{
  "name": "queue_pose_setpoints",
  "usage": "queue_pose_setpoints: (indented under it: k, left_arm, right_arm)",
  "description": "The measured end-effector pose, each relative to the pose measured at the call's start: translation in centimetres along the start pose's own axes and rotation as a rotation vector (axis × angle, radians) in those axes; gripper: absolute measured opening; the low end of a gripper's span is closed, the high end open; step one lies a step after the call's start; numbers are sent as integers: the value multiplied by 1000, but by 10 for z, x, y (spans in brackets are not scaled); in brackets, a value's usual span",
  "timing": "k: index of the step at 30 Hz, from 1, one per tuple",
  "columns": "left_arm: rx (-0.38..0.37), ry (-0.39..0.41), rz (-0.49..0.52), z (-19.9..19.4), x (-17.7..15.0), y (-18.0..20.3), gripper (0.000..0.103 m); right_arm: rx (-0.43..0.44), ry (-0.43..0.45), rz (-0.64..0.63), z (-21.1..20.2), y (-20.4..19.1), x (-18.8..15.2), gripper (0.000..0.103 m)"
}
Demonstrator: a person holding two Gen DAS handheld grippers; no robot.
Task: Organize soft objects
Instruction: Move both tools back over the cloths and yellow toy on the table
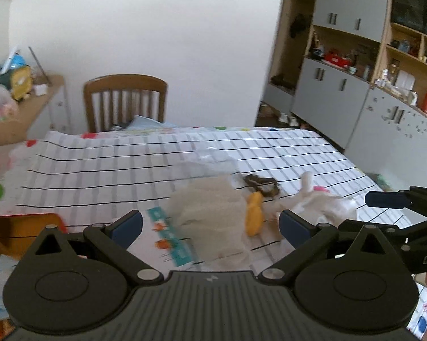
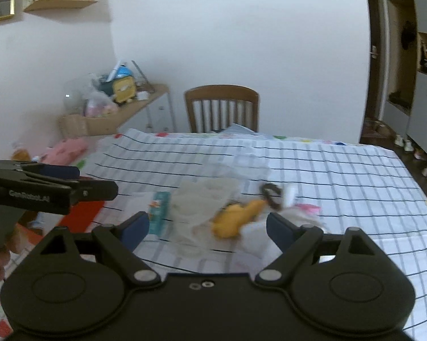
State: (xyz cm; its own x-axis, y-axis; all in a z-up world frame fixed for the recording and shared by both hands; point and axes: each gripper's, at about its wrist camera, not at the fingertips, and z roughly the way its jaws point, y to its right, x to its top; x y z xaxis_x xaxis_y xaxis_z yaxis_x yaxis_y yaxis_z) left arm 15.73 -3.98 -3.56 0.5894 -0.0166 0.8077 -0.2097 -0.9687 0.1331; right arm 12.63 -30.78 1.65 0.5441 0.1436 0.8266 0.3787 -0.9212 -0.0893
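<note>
A pile of soft things lies on the checked tablecloth [image 1: 99,170]: a pale beige cloth [image 1: 210,216], a yellow plush toy [image 1: 254,213], a dark brown loop [image 1: 261,184] and a white plush with pink bits [image 1: 318,201]. A clear plastic bag [image 1: 210,162] lies behind them. My left gripper [image 1: 212,227] is open and empty, just in front of the cloth. My right gripper [image 2: 207,227] is open and empty, in front of the yellow plush [image 2: 236,217] and the cloth [image 2: 202,201]. Each gripper shows at the edge of the other's view.
A teal card [image 1: 170,236] lies left of the cloth. A red object [image 1: 22,224] sits at the table's left. A wooden chair [image 1: 125,99] stands at the far edge. A cluttered side table [image 2: 122,105] is far left, cabinets [image 1: 355,85] at right.
</note>
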Motion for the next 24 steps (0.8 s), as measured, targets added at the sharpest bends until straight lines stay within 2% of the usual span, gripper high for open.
queue_pose_setpoints:
  k: [12, 16, 24]
  left_arm:
    - [-4, -52, 28, 76, -3, 21, 103]
    - [12, -72, 51, 98, -6, 24, 103]
    - [56, -137, 64, 136, -12, 21, 102]
  right_arm:
    - [-138, -68, -51, 31, 43, -4, 84]
    - [-141, -95, -62, 41, 49, -8, 77]
    - [-128, -124, -79, 53, 52, -13, 71]
